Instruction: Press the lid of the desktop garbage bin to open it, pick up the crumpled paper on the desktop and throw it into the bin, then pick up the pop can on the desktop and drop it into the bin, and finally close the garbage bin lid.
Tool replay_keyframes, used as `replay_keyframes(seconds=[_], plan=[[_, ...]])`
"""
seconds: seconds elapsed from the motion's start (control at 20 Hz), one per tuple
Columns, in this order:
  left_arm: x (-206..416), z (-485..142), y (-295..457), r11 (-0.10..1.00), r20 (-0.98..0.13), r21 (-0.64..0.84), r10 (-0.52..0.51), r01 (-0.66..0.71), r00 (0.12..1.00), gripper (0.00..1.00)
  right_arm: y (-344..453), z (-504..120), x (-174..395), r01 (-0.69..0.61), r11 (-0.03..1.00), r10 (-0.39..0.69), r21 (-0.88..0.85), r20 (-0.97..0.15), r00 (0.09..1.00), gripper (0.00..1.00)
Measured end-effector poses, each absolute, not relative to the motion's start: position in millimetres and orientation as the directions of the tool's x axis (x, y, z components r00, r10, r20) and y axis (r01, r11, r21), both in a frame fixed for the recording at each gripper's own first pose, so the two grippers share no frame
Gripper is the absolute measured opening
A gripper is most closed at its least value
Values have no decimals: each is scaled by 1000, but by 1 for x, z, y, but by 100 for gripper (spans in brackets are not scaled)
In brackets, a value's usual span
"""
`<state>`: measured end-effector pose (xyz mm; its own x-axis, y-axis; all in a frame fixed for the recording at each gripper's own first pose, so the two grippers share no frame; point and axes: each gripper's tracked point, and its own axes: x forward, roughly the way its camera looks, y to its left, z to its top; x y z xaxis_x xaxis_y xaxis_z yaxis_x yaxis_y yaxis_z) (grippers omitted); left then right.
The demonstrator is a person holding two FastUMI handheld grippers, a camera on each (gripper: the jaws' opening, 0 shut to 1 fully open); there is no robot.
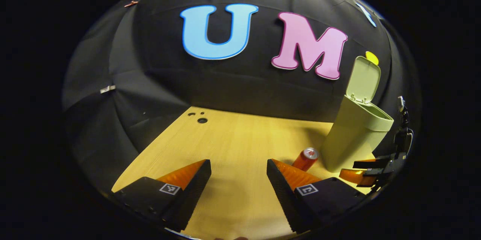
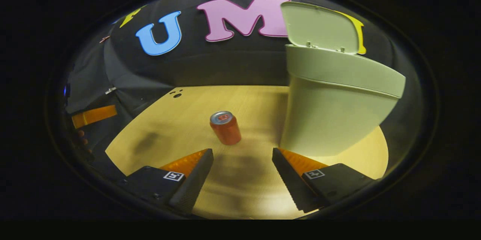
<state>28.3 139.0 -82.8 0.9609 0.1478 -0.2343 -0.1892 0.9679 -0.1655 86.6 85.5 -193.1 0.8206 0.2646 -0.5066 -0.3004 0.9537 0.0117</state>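
A pale green desktop bin (image 2: 330, 108) stands on the wooden table with its lid (image 2: 319, 26) raised. An orange pop can (image 2: 225, 127) stands upright just left of the bin. My right gripper (image 2: 242, 159) is open above the table, with the can a short way ahead between its fingers' lines. In the left gripper view the bin (image 1: 355, 135) sits at the right with its lid (image 1: 362, 80) up, and the can (image 1: 306, 158) stands beside it. My left gripper (image 1: 238, 170) is open and holds nothing. The right gripper (image 1: 366, 170) shows near the bin's base.
The wooden table (image 1: 233, 138) has a few small dark holes (image 1: 201, 120) near its far left corner. Black cloth walls close the booth behind and to the left. The left gripper (image 2: 94, 115) shows at the far left edge of the right gripper view.
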Motion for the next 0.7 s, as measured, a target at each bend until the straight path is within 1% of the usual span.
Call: replay_keyframes(seconds=[0.15,0.35,0.7], plan=[[5,-106,155,952,-278,-189,185,-242,943,96,102,-207,104,-312,950,267,1,-519,812,99],[-14,-131,175,932,-337,-165,253,-322,907,96,122,-229,123,-333,943,271,-18,-539,797,99],[-26,-153,181,911,-385,-168,290,-376,876,96,151,-260,160,-336,942,272,-9,-567,778,99]])
